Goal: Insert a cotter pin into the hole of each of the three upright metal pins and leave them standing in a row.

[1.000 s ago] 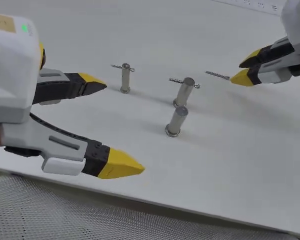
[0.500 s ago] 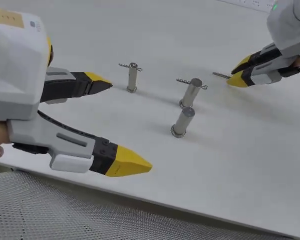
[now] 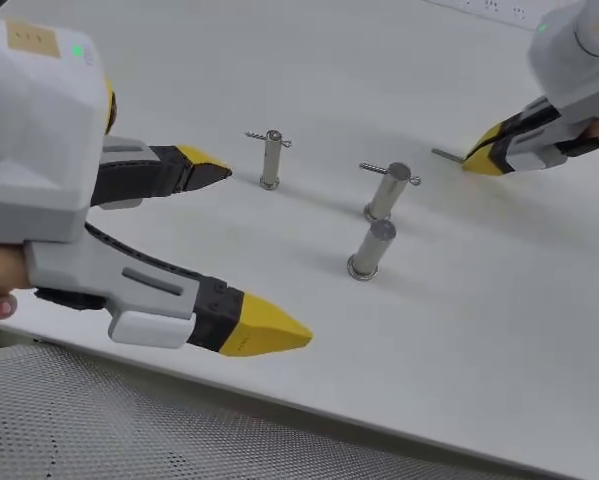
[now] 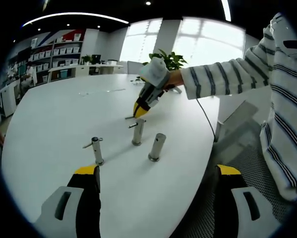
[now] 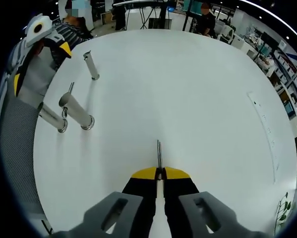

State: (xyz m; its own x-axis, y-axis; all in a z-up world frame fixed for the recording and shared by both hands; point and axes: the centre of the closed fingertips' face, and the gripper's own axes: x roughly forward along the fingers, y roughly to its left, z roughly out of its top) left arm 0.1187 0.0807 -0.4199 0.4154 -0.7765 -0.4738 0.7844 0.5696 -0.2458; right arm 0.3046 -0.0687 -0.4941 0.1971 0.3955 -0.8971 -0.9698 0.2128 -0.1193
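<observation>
Basically, two pins are done and one is left. The left gripper sits left of the bare pin, its jaws spread wide with nothing between them; the yellow wedge tips on black shanks point toward that pin.

The far pin, beyond and left of the bare pin, stands upright with the far pin's cotter crossing near its top.

The bare pin is a smooth grey metal cylinder with a flanged base flat on the matte white desk. Its top is plain, and the cross hole is too small to make out.

The middle pin, just beyond the bare pin, has the same shape, and the middle pin's cotter goes through it.

The right gripper is beyond and right of the bare pin and well apart from it. Its jaws are pinched together on the held cotter pin, a thin wire gripped at one end. The wire's long axis runs straight out of the tips, roughly level, toward the pins.

Key relation: the bare pin lies ahead and to the left of the right jaws, with the middle pin close to that line. The approach likely has to skirt it and line the wire up with the hole.
</observation>
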